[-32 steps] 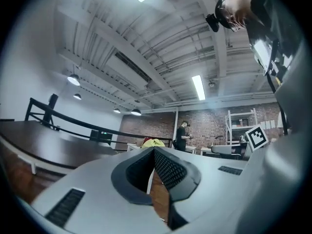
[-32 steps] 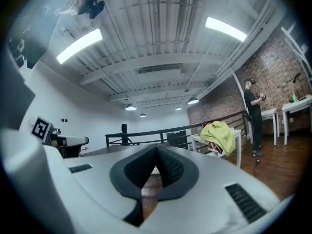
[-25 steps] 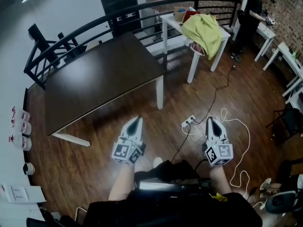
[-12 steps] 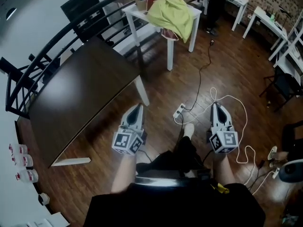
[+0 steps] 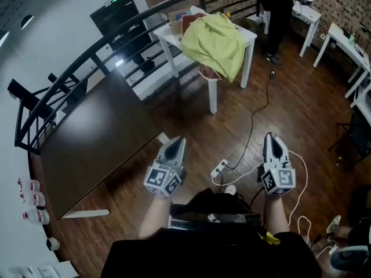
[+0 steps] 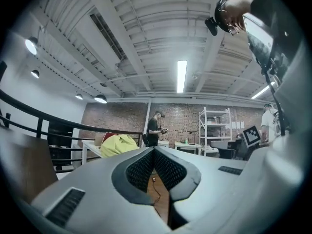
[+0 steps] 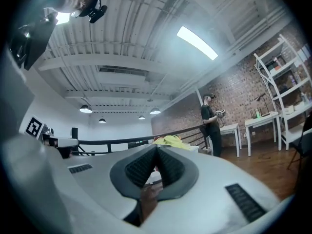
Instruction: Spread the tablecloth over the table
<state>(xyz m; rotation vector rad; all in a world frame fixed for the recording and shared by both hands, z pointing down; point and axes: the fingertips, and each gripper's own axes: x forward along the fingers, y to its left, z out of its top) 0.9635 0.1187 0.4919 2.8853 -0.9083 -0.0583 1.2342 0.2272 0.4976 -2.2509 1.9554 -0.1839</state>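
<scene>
A crumpled yellow-green tablecloth (image 5: pixel 215 42) lies heaped on a small white table (image 5: pixel 247 35) at the top centre of the head view, one corner hanging over the front edge. It also shows small and far off as the tablecloth (image 6: pixel 117 144) in the left gripper view and the tablecloth (image 7: pixel 170 140) in the right gripper view. A large dark wooden table (image 5: pixel 93 138) stands bare at the left. My left gripper (image 5: pixel 175 143) and right gripper (image 5: pixel 271 138) are both shut and empty, held level side by side over the wooden floor, well short of the cloth.
A black curved railing (image 5: pixel 75 71) runs behind the dark table, with chairs (image 5: pixel 35 106) at the left. White and black cables and a power strip (image 5: pixel 219 168) lie on the floor between my grippers. A person (image 5: pixel 279 10) stands by white desks (image 5: pixel 345 45) at the right.
The view has swung and advanced toward the white table; the cloth now appears larger and closer. Both grippers stayed shut and side by side.
</scene>
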